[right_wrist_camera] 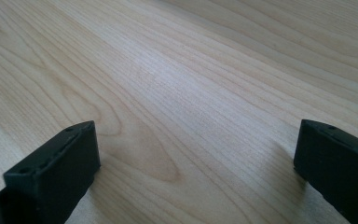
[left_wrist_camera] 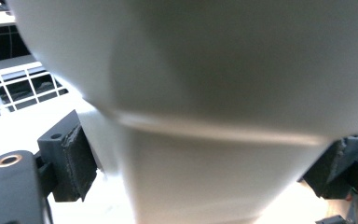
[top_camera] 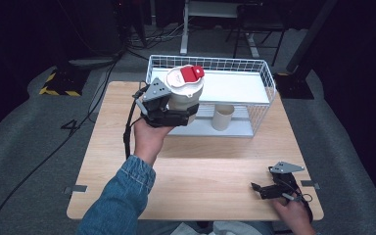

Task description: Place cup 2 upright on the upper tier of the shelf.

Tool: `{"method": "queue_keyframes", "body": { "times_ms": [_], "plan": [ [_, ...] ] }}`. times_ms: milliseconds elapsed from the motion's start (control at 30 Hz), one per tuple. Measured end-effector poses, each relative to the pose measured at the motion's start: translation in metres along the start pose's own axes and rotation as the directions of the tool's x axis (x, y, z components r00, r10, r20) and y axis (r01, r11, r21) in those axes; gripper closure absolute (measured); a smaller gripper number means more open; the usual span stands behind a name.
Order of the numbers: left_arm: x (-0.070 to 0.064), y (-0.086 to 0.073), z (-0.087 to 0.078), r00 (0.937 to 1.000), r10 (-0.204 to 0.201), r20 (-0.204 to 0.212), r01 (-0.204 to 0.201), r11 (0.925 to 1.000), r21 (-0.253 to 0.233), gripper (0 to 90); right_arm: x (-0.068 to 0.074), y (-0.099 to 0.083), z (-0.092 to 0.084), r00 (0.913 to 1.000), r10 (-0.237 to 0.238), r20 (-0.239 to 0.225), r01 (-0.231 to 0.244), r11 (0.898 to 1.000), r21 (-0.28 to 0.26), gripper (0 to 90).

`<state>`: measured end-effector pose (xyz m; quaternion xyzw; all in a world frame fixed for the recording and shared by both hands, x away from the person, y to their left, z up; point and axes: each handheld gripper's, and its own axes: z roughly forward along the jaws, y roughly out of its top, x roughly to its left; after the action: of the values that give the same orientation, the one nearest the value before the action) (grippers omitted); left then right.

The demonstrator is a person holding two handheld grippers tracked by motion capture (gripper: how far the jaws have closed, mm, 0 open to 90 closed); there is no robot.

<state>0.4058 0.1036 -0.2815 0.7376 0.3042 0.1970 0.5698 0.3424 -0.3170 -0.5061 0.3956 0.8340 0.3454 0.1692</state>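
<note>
My left gripper (top_camera: 176, 115) pinches the white tub (top_camera: 185, 90) low on its body, pads (left_wrist_camera: 77, 161) pressed on both sides. Tub sits upright in the grip, red-flap lid (top_camera: 192, 73) on top, held up off the desk, just in front of the wire basket (top_camera: 269, 81). A beige cup (top_camera: 223, 116) stands inside the basket, just to the right of my gripper.

Looks like a carry step. Tips as I see it:
- grip sits under the wide top, so the load is top-heavy; keep the wrist level, no fast swings
- clear the basket rim before going over it, and keep off the cup
- don't ease the squeeze until the base is down

My right gripper (top_camera: 269, 190) rests spread on the desk (top_camera: 215, 176) at the near right corner, well apart from the tub, nothing between its jaws.

Desk: light wood, bare near me. Grey carpet around it, cables trailing on the floor at the left, dark room beyond, a hazard-striped base at the far left.
</note>
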Motion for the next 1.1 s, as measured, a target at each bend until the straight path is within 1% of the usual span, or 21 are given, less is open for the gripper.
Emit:
{"method": "queue_keyframes", "body": {
  "times_ms": [167,200,300,333,400,467,600,833,867,900,933,967,1000,1033,1100],
  "plan": [
    [0.008,0.009,0.008,1.0000,-0.007,0.001,0.007,1.0000,-0.007,13.6,0.000,0.000,0.000,1.0000,0.000,0.000,0.000,1.000,0.000,0.2],
    [0.011,0.013,0.012,1.0000,-0.007,-0.005,0.007,0.9999,-0.012,13.6,0.000,0.000,0.000,1.0000,0.000,0.000,0.000,1.000,0.000,0.2],
    [0.014,0.017,0.015,0.9999,-0.009,-0.008,0.009,0.9999,-0.013,13.6,0.000,0.000,0.000,1.0000,0.000,0.000,0.000,1.000,0.000,0.2],
    [0.016,0.021,0.019,0.9998,-0.012,-0.013,0.011,0.9999,-0.010,13.6,0.000,0.000,0.000,1.0000,-0.001,0.000,0.001,1.000,0.000,0.2],
    [0.018,0.022,0.021,0.9997,-0.013,-0.019,0.013,0.9999,-0.011,13.6,0.000,0.000,0.000,1.0000,0.000,0.000,0.000,1.000,0.000,0.2],
    [0.022,0.028,0.027,0.9995,-0.018,-0.028,0.017,0.9998,-0.007,13.6,0.000,0.000,0.000,1.0000,-0.001,0.000,0.001,1.000,0.000,0.2],
    [0.025,0.032,0.034,0.9993,-0.019,-0.031,0.019,0.9998,-0.009,13.6,0.000,0.000,0.000,1.0000,-0.001,0.000,0.001,1.000,0.000,0.2],
    [0.031,0.041,0.051,0.9981,-0.035,-0.050,0.034,0.9994,-0.010,13.6,0.000,0.000,0.000,1.0000,0.000,-0.001,0.000,1.000,-0.001,0.2],
    [0.033,0.043,0.055,0.9976,-0.043,-0.054,0.043,0.9990,-0.016,13.6,0.000,0.000,0.000,1.0000,-0.003,-0.002,0.003,1.000,0.000,0.2],
    [0.033,0.043,0.055,0.9976,-0.043,-0.054,0.043,0.9990,-0.016,13.6,0.000,0.000,0.000,1.0000,-0.003,-0.002,0.003,1.000,0.000,0.2],
    [0.035,0.045,0.060,0.9972,-0.048,-0.057,0.047,0.9987,-0.021,13.6,0.000,0.000,0.000,1.0000,-0.002,-0.002,0.002,1.000,0.000,0.2],
    [0.035,0.045,0.060,0.9972,-0.048,-0.057,0.047,0.9987,-0.021,13.6,0.000,0.000,0.000,1.0000,-0.002,-0.002,0.002,1.000,0.000,0.2],
    [0.036,0.047,0.066,0.9962,-0.044,-0.075,0.042,0.9988,-0.026,13.6,0.000,0.000,0.000,1.0000,-0.003,-0.002,0.003,1.000,0.000,0.2],
    [0.036,0.047,0.066,0.9962,-0.044,-0.075,0.042,0.9988,-0.026,13.6,0.000,0.000,0.000,1.0000,-0.003,-0.002,0.003,1.000,0.000,0.2],
    [0.037,0.050,0.076,0.9964,-0.042,-0.074,0.040,0.9989,-0.026,13.6,0.000,0.000,0.000,1.0000,-0.001,-0.002,0.001,1.000,-0.001,0.2]
  ]
}}
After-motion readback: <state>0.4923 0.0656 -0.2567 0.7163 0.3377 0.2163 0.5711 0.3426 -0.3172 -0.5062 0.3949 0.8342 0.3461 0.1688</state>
